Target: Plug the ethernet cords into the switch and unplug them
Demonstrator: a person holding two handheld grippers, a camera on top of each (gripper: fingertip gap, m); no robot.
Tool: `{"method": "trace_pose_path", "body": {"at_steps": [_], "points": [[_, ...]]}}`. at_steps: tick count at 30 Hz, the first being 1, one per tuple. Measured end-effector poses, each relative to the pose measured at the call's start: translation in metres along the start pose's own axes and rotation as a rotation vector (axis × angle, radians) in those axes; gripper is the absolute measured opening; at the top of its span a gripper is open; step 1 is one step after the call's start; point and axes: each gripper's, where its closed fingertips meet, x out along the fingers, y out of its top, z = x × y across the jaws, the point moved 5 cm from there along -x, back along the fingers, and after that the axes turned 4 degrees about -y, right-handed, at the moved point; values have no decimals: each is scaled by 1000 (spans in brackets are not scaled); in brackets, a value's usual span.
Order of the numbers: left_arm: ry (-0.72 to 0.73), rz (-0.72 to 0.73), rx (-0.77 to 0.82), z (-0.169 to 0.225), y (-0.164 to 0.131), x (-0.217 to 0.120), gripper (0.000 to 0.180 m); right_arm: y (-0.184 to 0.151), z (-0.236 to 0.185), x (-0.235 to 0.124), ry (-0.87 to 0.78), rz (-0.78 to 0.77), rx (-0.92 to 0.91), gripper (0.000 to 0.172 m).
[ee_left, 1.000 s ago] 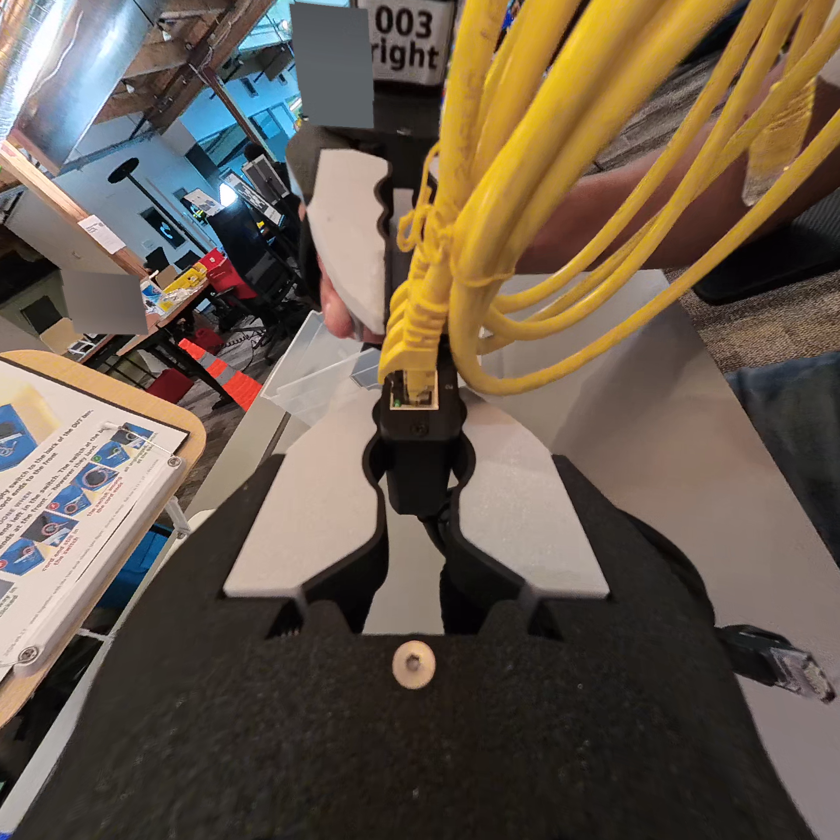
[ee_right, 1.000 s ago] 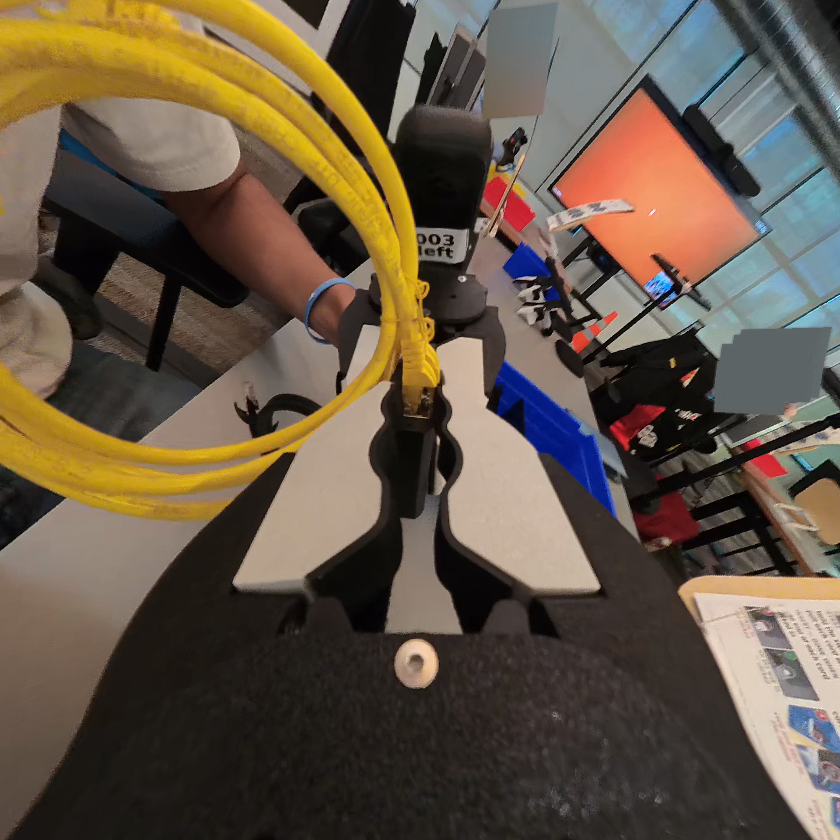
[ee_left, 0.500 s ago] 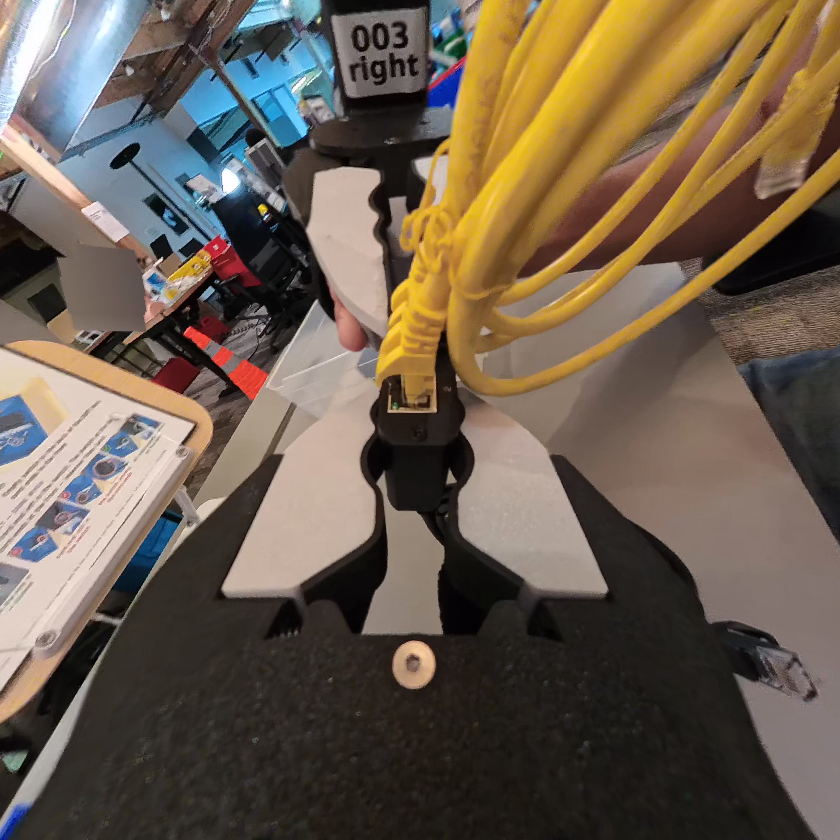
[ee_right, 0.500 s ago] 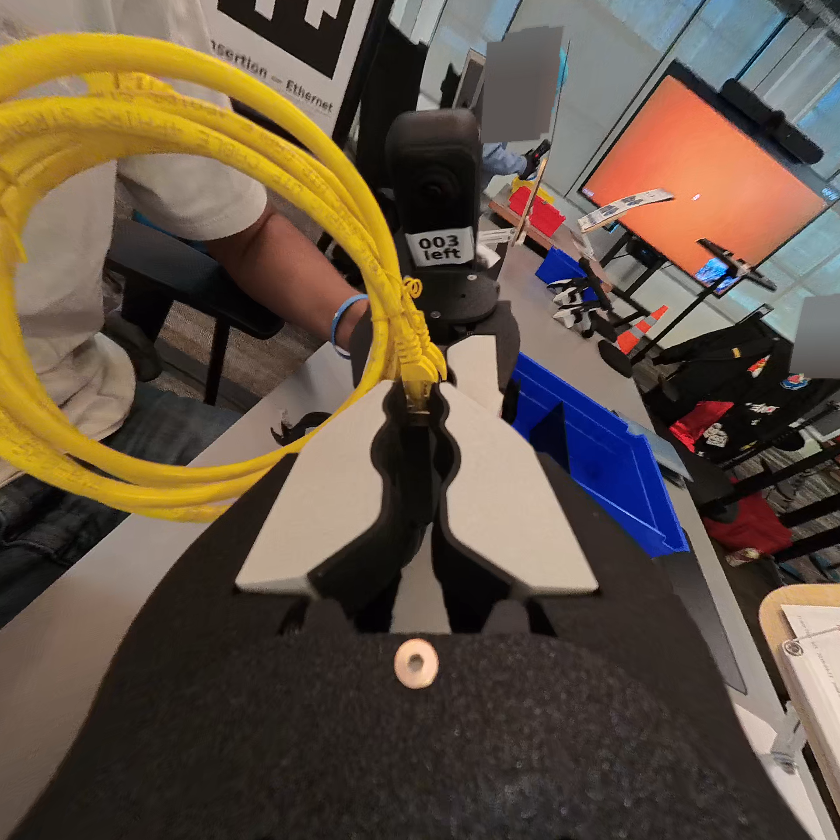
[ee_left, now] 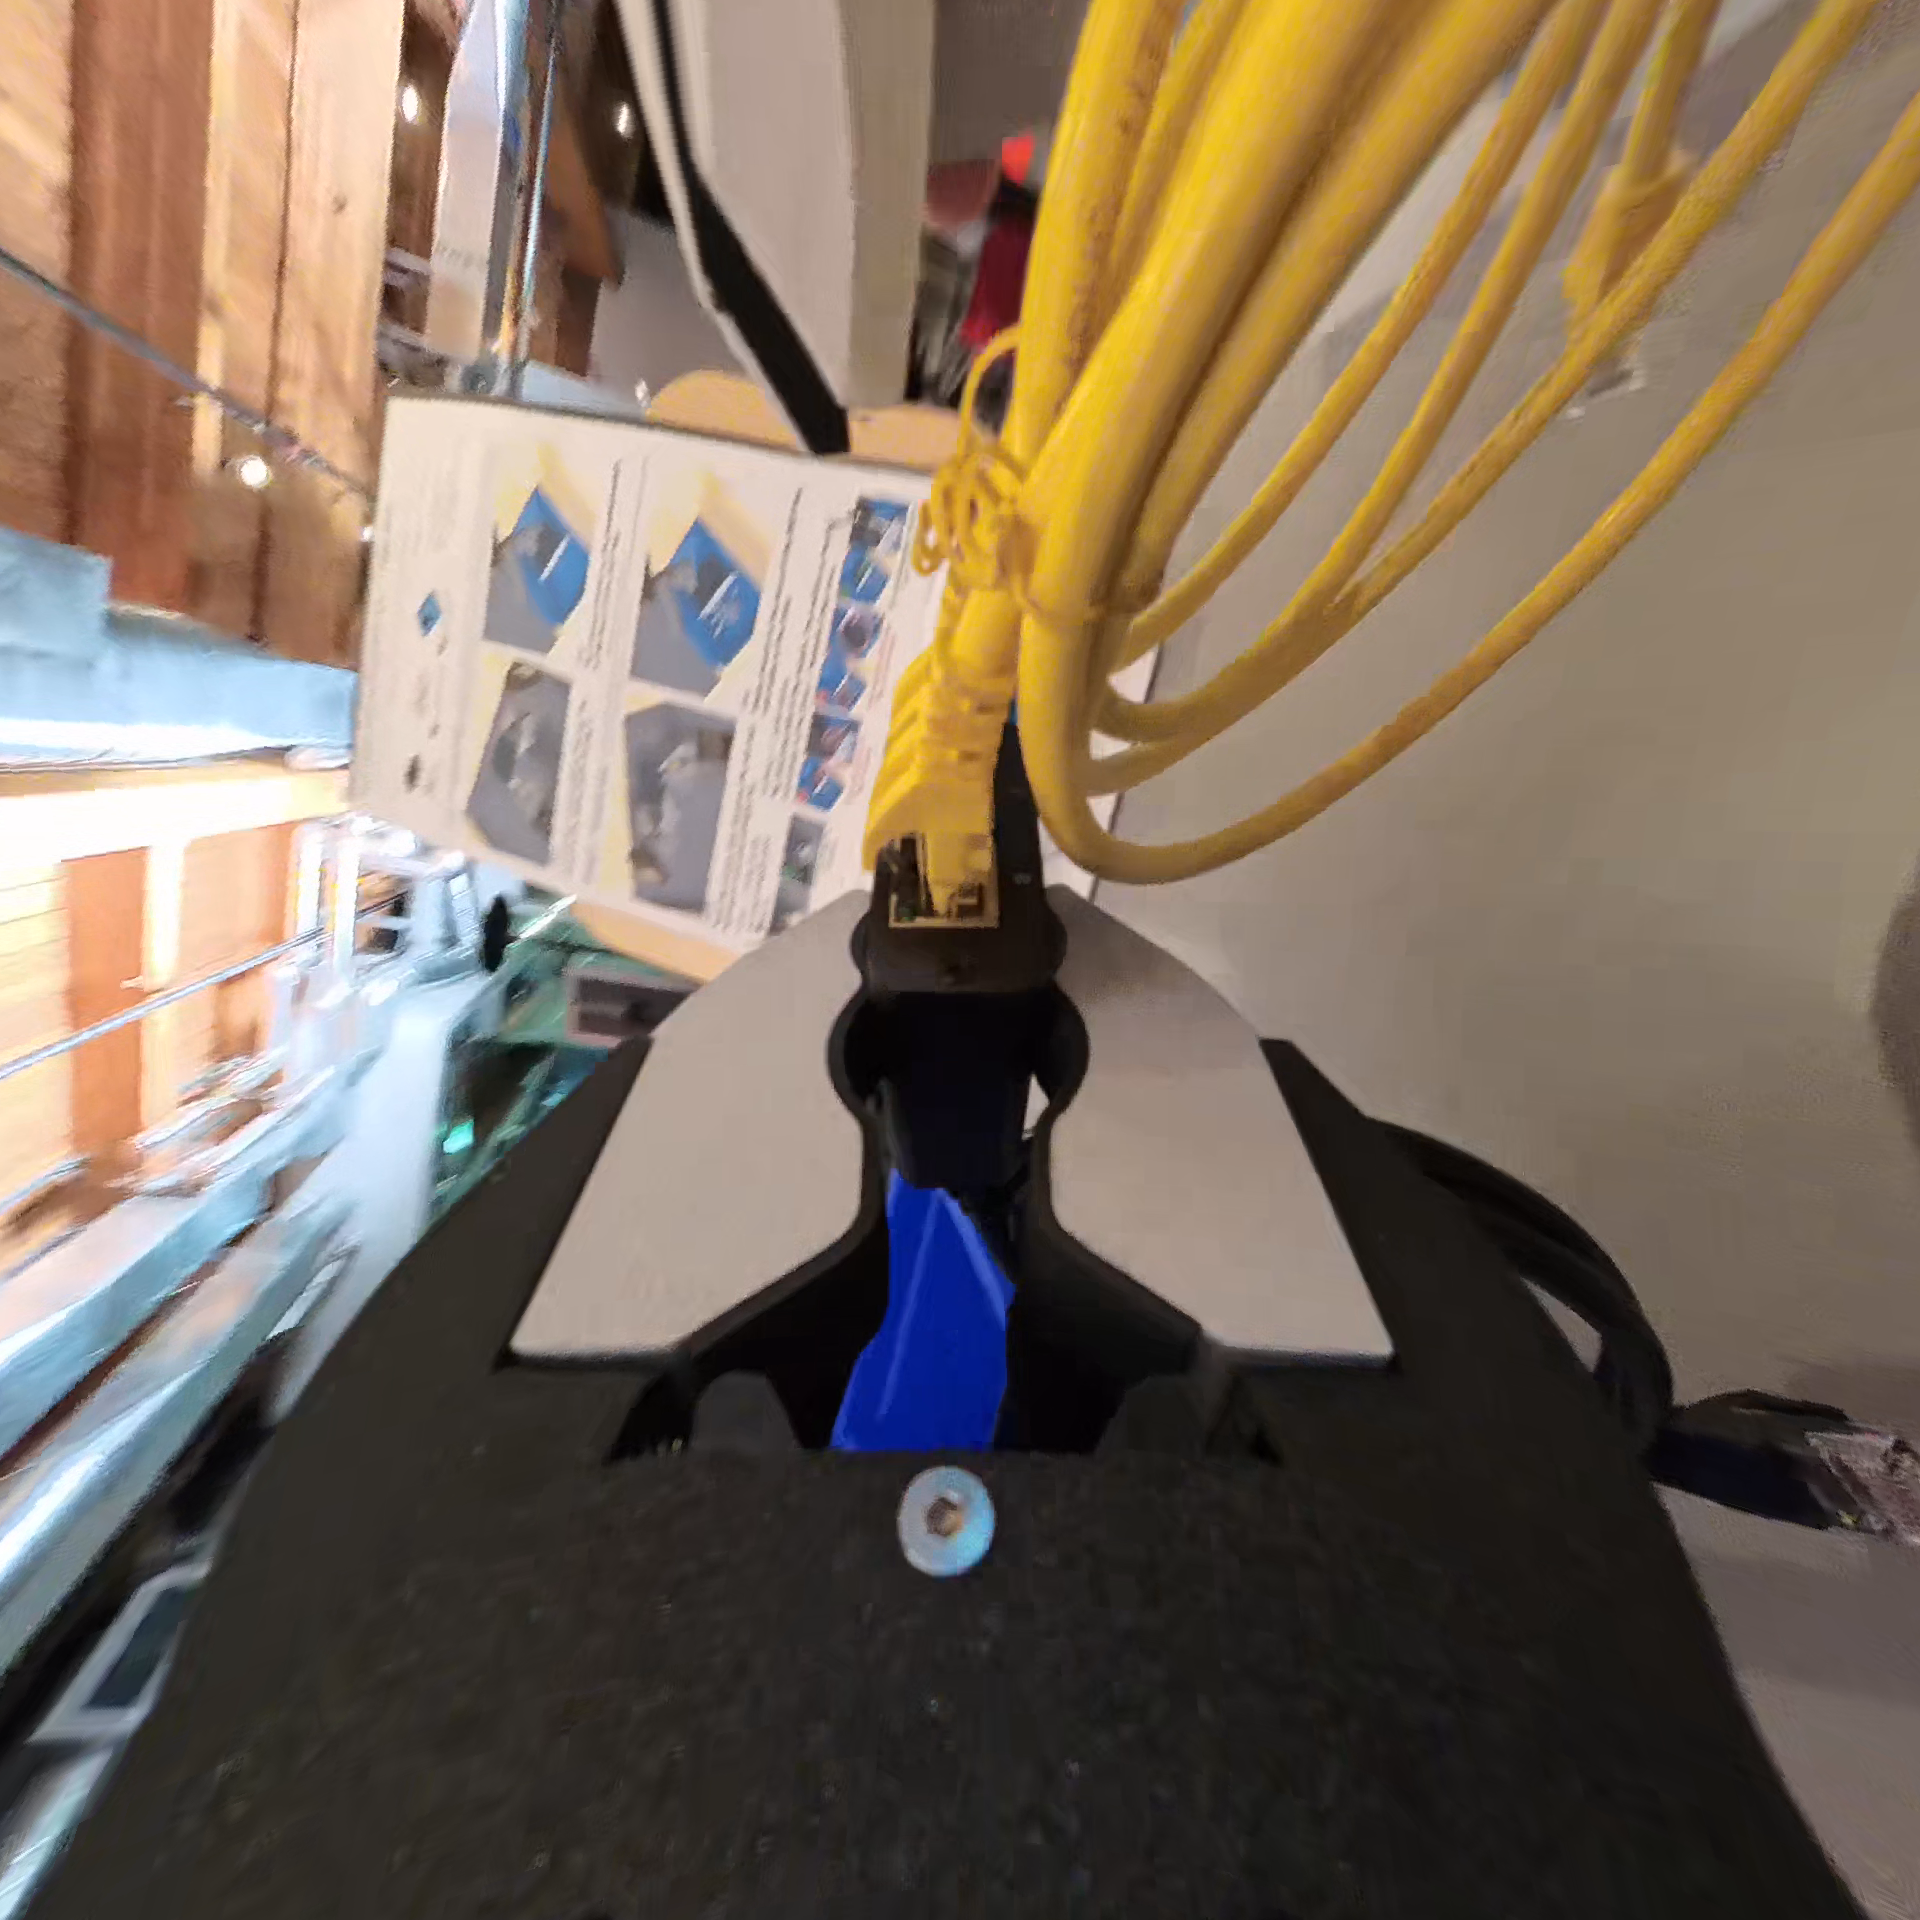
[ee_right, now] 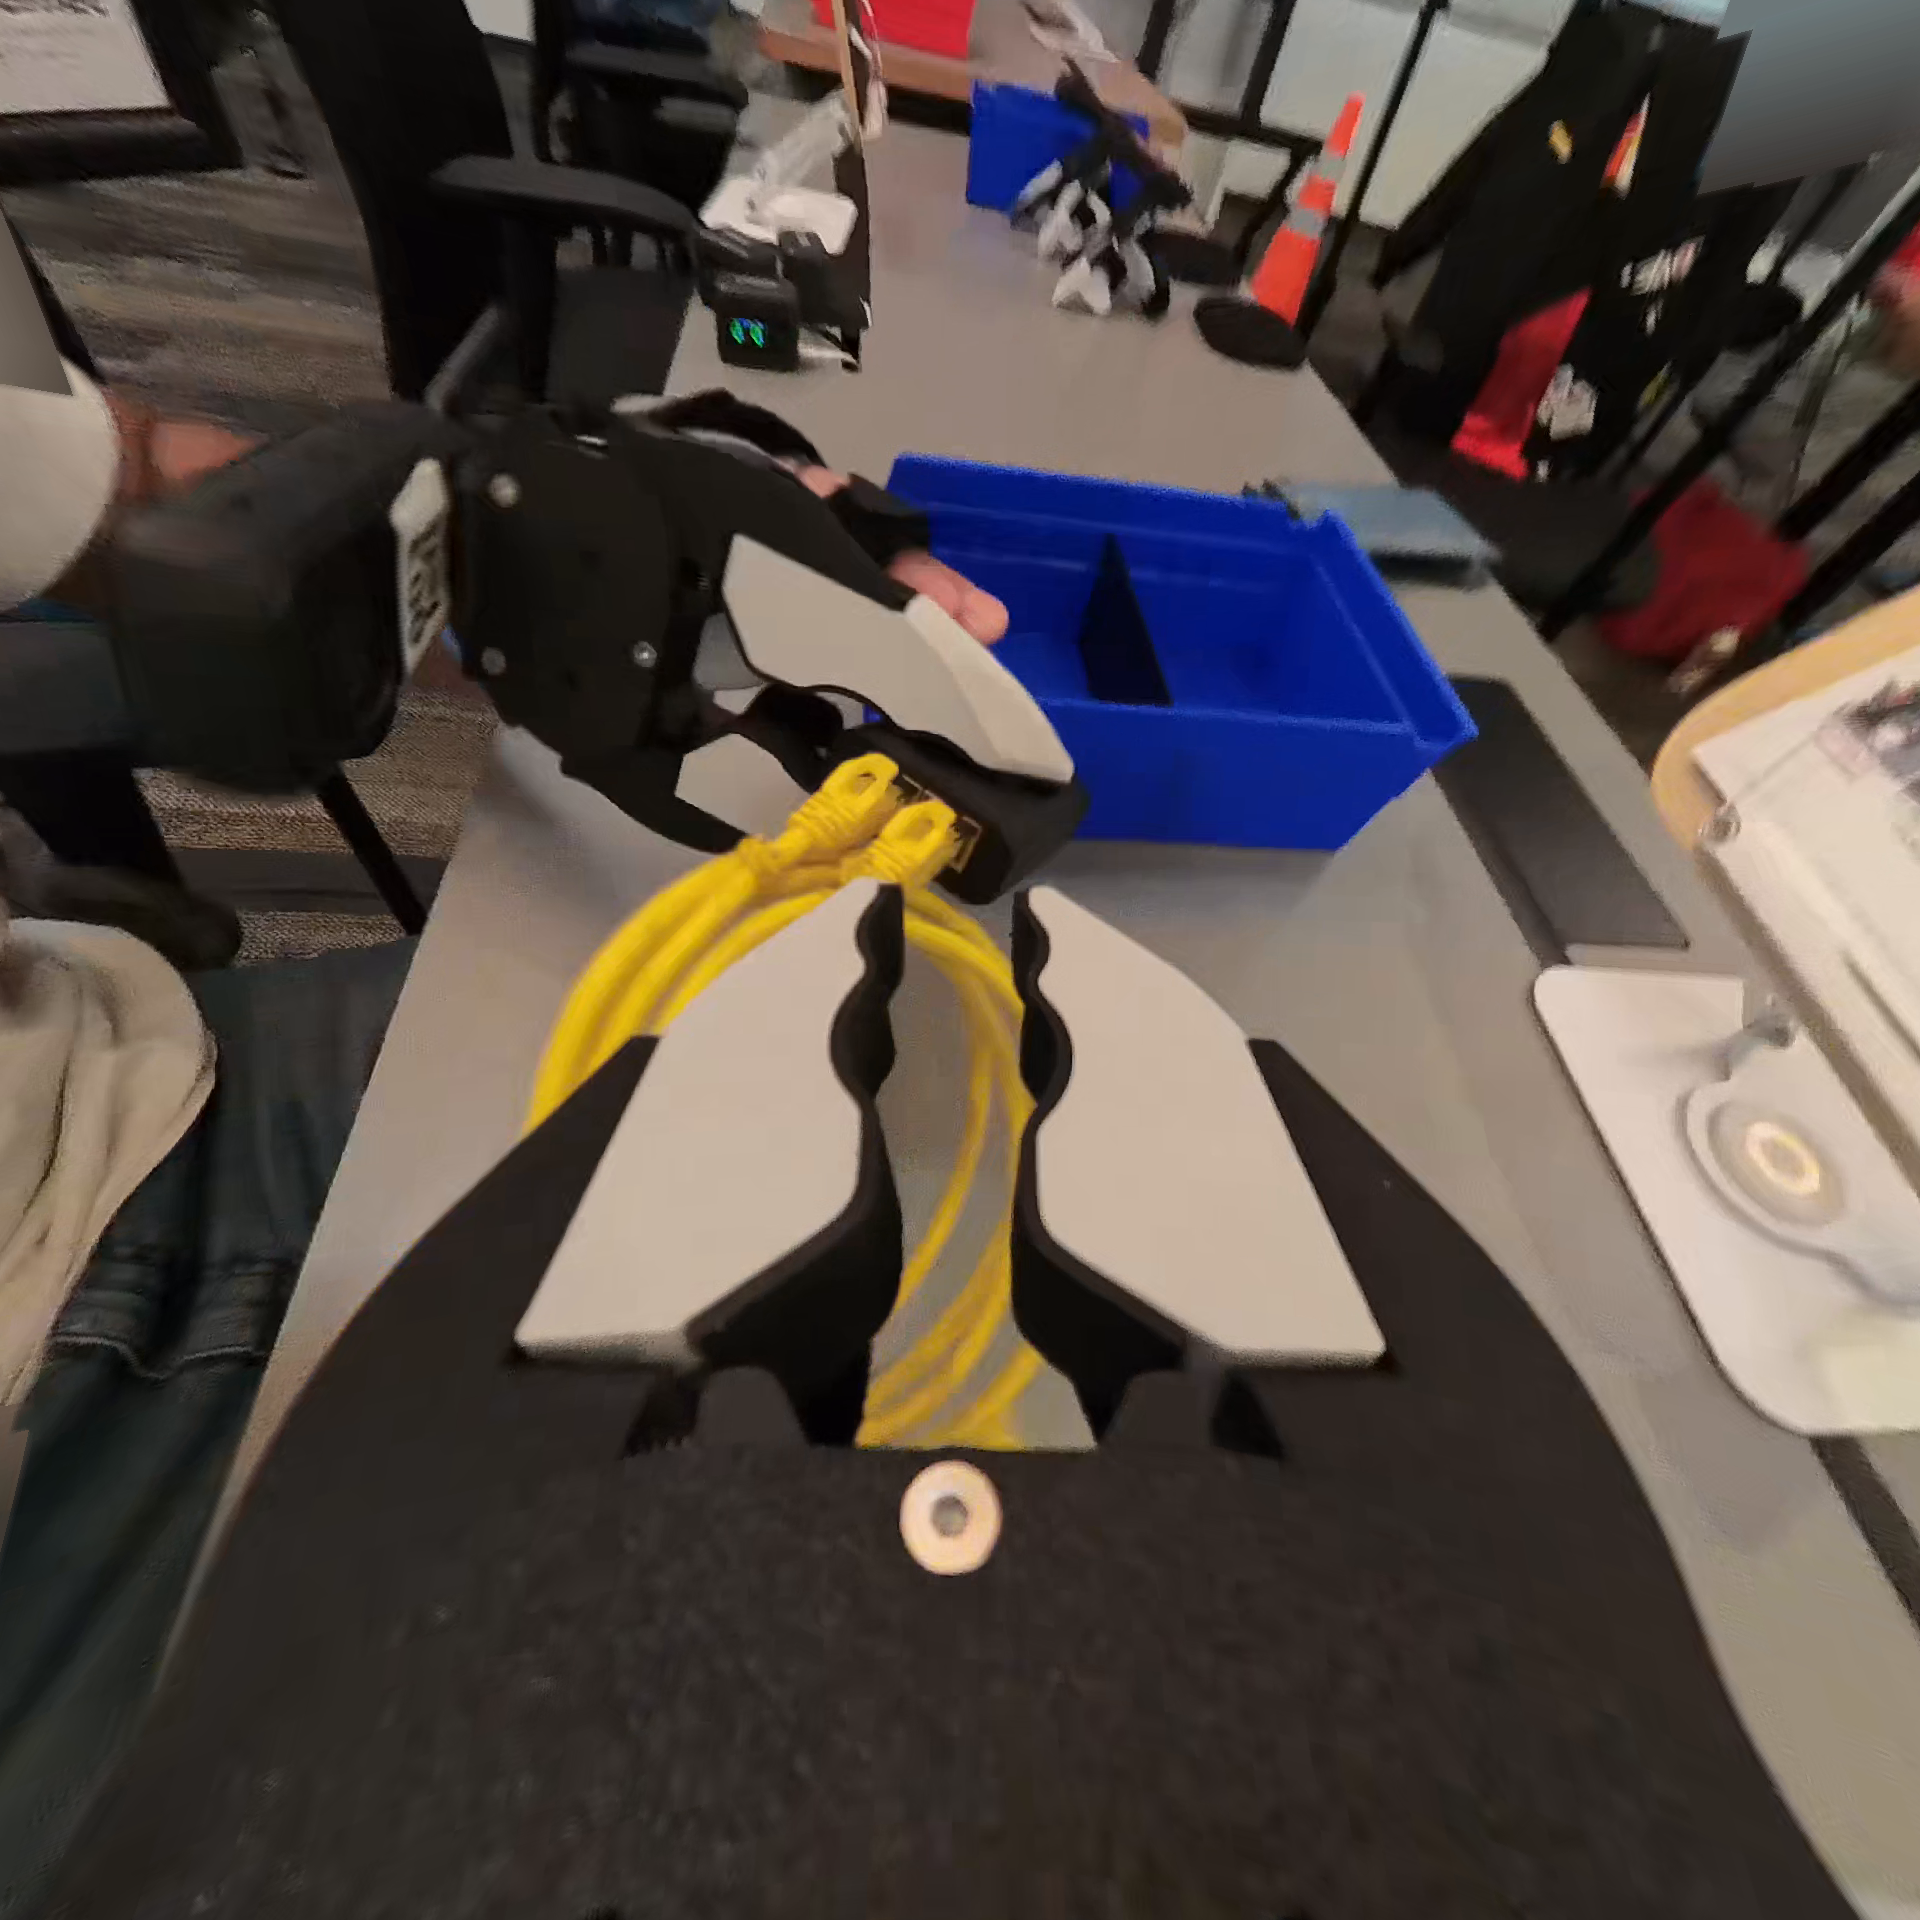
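While the left gripper (ee_left: 958, 935) squeezes the small black switch (ee_left: 951, 961) between its two grey fingers (ee_left: 727, 1122), the right gripper (ee_right: 948, 909) has its fingers apart with nothing pinched between them. From the right wrist view, the left gripper (ee_right: 1023, 774) is turned on its side above the grey table (ee_right: 1299, 987), and the switch (ee_right: 1013, 831) sticks out from its tips. Two yellow plugs (ee_right: 883, 821) sit side by side in the holes of the switch. Their yellow cords (ee_right: 748, 935) drop from the plugs in a bundle of loops and run under the right gripper, so some yellow shows through the gap between its fingers, but the pads do not press on the cords. The tips of the right gripper are just beside the switch and do not touch it. From the left wrist view, a yellow plug (ee_left: 940, 769) goes into the switch, and the yellow loops (ee_left: 1299, 468) hang past it. A black cord with a clear plug (ee_left: 1839, 1481) lies on the table by the left gripper. A blue bin (ee_right: 1247, 748) stands on the table just behind the switch. A sheet with small pictures on it (ee_left: 644, 665) rests on a light wooden board, on the far side of the switch. A person's hand (ee_right: 951, 597) holds the left gripper.
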Motion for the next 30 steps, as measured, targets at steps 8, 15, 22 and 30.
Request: {"method": "trace_pose_path", "body": {"at_steps": [8,15,22,30], "points": [[87,-182,176,8,-11,8,25,-16,-3,31,-96,-235,89,21],[104,-245,181,9,-14,11,25,-23,-6,42,-115,-269,184,10],[78,-285,136,11,-16,16,26,-25,-4,42,-143,-322,187,9],[97,-315,211,19,-13,22,26,-32,-9,36,-105,-384,253,8]]}}
